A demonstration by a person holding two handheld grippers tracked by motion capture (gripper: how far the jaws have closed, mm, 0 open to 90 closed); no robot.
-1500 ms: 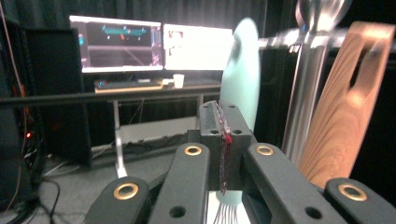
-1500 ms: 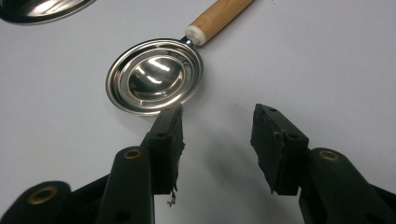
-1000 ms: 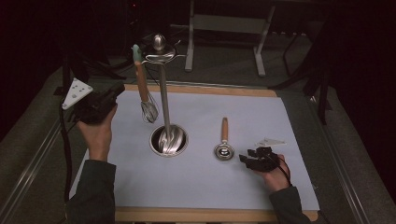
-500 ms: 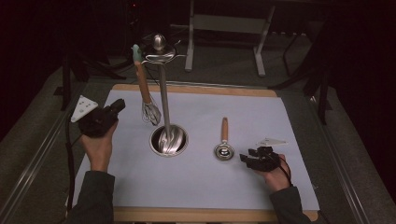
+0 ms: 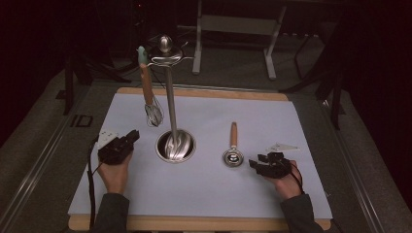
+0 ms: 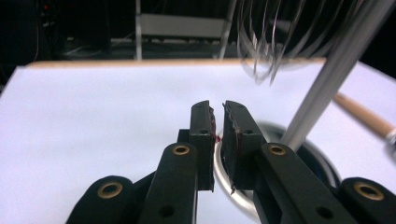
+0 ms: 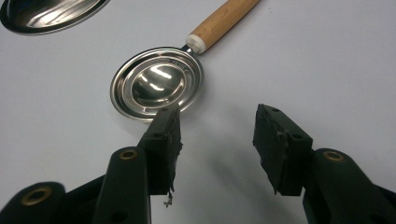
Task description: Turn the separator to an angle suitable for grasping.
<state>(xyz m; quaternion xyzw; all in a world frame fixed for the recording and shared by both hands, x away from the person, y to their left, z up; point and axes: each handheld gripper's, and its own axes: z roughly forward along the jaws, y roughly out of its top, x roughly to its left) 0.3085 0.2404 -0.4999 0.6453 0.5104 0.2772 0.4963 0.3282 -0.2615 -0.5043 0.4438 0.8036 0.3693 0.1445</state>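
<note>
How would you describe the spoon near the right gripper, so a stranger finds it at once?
On the white mat, look right of the tall metal stand. The spoon lies flat just beyond the right gripper. Unlike the whisk hanging from the stand, it has a round steel bowl and a short wooden handle.

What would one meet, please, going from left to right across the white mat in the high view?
Left gripper → whisk hanging from the stand → round steel base of the stand → wooden-handled spoon → right gripper.
</note>
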